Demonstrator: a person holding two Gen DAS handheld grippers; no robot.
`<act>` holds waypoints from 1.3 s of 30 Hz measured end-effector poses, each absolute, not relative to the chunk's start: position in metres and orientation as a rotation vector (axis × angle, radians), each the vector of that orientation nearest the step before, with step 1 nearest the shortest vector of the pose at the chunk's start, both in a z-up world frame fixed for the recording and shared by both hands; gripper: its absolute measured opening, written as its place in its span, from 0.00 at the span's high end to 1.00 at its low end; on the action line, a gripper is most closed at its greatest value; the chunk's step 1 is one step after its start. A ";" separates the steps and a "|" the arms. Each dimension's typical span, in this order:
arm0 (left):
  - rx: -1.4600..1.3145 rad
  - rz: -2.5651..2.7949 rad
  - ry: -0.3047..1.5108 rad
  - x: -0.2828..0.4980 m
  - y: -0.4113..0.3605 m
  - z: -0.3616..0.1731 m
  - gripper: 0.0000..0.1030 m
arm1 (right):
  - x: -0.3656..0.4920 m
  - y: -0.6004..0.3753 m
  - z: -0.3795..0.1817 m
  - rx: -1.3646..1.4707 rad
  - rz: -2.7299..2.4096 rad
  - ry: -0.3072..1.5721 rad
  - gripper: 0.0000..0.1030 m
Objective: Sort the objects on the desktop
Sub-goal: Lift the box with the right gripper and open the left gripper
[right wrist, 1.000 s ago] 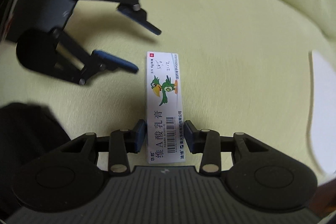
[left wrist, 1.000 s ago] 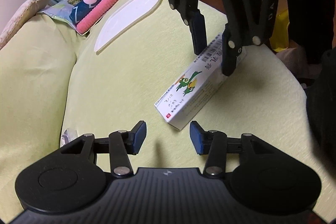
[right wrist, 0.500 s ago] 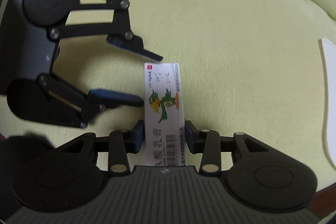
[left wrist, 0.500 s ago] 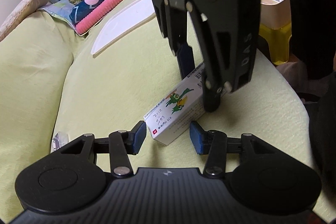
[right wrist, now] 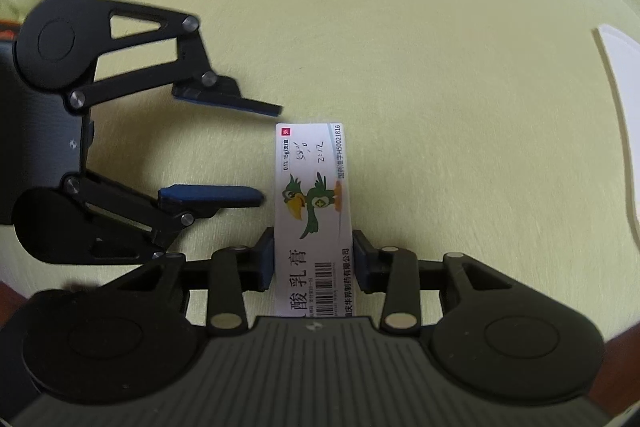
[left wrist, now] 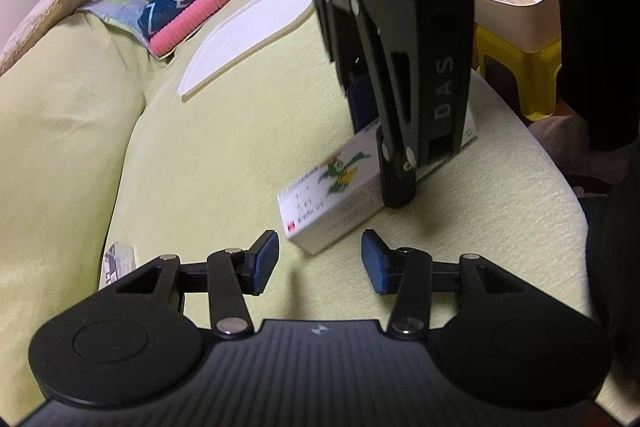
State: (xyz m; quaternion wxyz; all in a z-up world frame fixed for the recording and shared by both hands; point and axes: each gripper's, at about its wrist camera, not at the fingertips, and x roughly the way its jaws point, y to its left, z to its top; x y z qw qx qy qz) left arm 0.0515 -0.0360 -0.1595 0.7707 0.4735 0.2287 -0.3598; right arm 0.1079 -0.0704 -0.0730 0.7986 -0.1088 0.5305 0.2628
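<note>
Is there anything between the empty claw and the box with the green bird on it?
No. In the left wrist view, only bare yellow-green cloth lies between the open left gripper and the bird box. The right gripper holds its other end.

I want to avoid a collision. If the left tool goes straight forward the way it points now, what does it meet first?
Most likely the near end of the white medicine box, just ahead of the open left tool. The right tool grips the box's far end. Depth is unclear.
</note>
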 end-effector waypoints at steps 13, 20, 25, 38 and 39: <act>0.903 -0.894 0.487 0.041 -0.068 -0.147 0.50 | 0.047 -0.104 -0.030 0.037 0.492 1.068 0.67; 0.827 -1.011 0.420 0.039 -0.115 -0.137 0.50 | 0.011 -0.219 -0.039 0.109 0.370 1.046 0.67; 0.739 -1.125 0.384 0.042 -0.161 -0.126 0.50 | 0.009 -0.249 -0.047 0.164 0.249 1.019 0.67; 0.839 -1.374 0.254 0.012 -0.305 -0.126 0.50 | -0.043 -0.349 -0.059 0.286 -0.057 0.963 0.67; 0.852 -1.388 0.249 0.009 -0.314 -0.128 0.50 | -0.045 -0.353 -0.062 0.296 -0.074 0.962 0.67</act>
